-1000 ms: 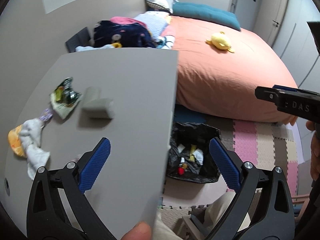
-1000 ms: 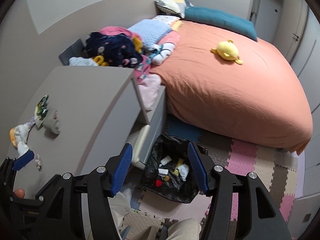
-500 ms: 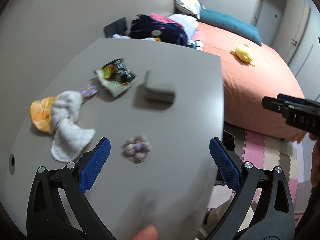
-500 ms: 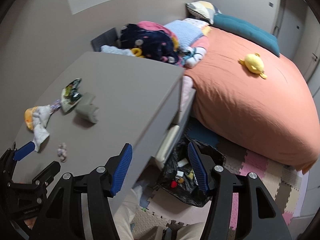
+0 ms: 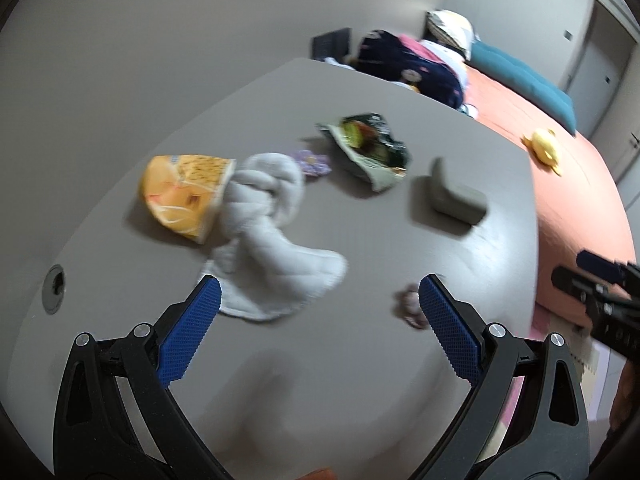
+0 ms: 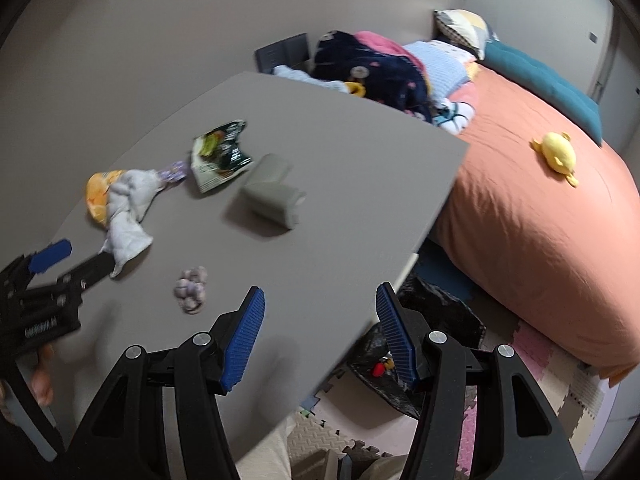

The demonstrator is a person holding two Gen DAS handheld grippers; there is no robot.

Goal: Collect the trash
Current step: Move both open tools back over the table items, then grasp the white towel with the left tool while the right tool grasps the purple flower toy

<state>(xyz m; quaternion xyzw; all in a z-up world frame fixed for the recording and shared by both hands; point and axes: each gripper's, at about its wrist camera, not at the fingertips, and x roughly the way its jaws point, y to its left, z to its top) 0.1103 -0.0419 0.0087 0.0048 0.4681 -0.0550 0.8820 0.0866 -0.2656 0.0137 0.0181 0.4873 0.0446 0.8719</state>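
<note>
On the grey dresser top lie an orange snack bag, a green crumpled wrapper, a small purple wrapper and a purplish crumpled wad. A white cloth lies against the orange bag. My left gripper is open and empty, just short of the cloth. My right gripper is open and empty over the dresser's front right edge, with the wad to its left. The black trash bag sits on the floor below, partly hidden.
A grey folded block lies right of the green wrapper. A bed with an orange cover, a yellow plush and piled clothes stands to the right. Foam mats cover the floor.
Both grippers swung left, from the trash bag on the floor towards the dresser top. The left gripper has come closer to the cloth and orange bag. Both stayed open.
</note>
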